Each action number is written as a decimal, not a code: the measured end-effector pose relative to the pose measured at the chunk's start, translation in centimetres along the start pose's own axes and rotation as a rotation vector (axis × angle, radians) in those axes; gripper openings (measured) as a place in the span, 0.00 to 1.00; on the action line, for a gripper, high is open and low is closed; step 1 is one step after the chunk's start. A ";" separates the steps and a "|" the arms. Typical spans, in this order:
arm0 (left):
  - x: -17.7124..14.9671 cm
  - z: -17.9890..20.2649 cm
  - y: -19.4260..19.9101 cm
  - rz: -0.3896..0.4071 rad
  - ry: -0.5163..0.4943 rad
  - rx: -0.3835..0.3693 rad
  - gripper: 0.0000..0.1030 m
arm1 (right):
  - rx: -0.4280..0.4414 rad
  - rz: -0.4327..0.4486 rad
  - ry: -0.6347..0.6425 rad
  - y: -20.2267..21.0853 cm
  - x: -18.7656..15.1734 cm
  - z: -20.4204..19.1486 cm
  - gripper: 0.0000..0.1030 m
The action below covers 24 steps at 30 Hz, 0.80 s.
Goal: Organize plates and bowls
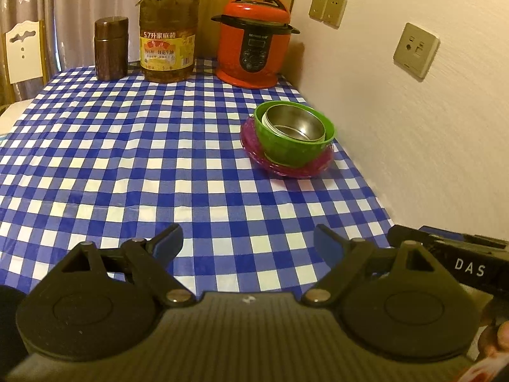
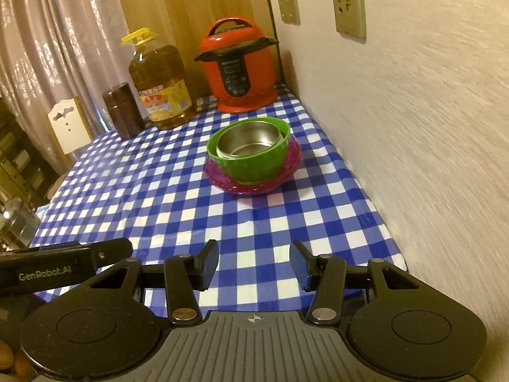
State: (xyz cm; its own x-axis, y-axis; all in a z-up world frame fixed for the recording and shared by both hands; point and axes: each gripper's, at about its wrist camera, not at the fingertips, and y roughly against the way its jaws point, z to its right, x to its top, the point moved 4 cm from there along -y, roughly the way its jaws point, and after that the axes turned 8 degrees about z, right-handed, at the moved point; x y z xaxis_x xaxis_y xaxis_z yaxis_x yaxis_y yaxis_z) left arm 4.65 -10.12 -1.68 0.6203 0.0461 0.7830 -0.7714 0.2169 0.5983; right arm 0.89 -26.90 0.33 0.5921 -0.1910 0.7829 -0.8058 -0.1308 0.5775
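A steel bowl (image 1: 294,121) (image 2: 248,141) sits nested inside a green bowl (image 1: 292,151) (image 2: 254,165), and both rest on a pink plate (image 1: 254,152) (image 2: 222,180) near the wall side of the checked table. My left gripper (image 1: 248,242) is open and holds nothing; it hangs over the tablecloth well short of the stack, which lies ahead and to its right. My right gripper (image 2: 254,262) is open too, with nothing between its fingers, and the stack lies straight ahead of it. Each gripper's body shows at the edge of the other's view.
At the table's far end stand a red pressure cooker (image 1: 254,41) (image 2: 240,67), a large oil bottle (image 1: 168,35) (image 2: 162,89) and a dark canister (image 1: 111,47) (image 2: 122,109). A wall with sockets (image 1: 415,49) runs along the right. A white chair back (image 1: 24,51) stands at far left.
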 end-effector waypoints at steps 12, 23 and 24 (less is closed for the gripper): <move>-1.4 0.4 2.3 0.008 -0.021 0.020 0.87 | 0.013 0.030 0.051 2.8 -0.7 -1.4 0.48; -1.6 0.5 3.1 0.014 -0.026 0.028 0.87 | 0.004 0.034 0.061 3.0 -1.3 -1.4 0.48; -1.6 0.5 3.1 0.015 -0.030 0.030 0.87 | 0.005 0.035 0.057 3.0 -1.3 -1.4 0.48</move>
State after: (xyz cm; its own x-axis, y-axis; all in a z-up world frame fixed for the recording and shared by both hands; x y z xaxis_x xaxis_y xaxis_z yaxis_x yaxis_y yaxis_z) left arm 1.15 -10.03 -1.00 0.6043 0.0202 0.7965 -0.7849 0.1867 0.5908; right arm -2.29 -25.67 1.36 0.5631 -0.1395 0.8145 -0.8259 -0.1297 0.5487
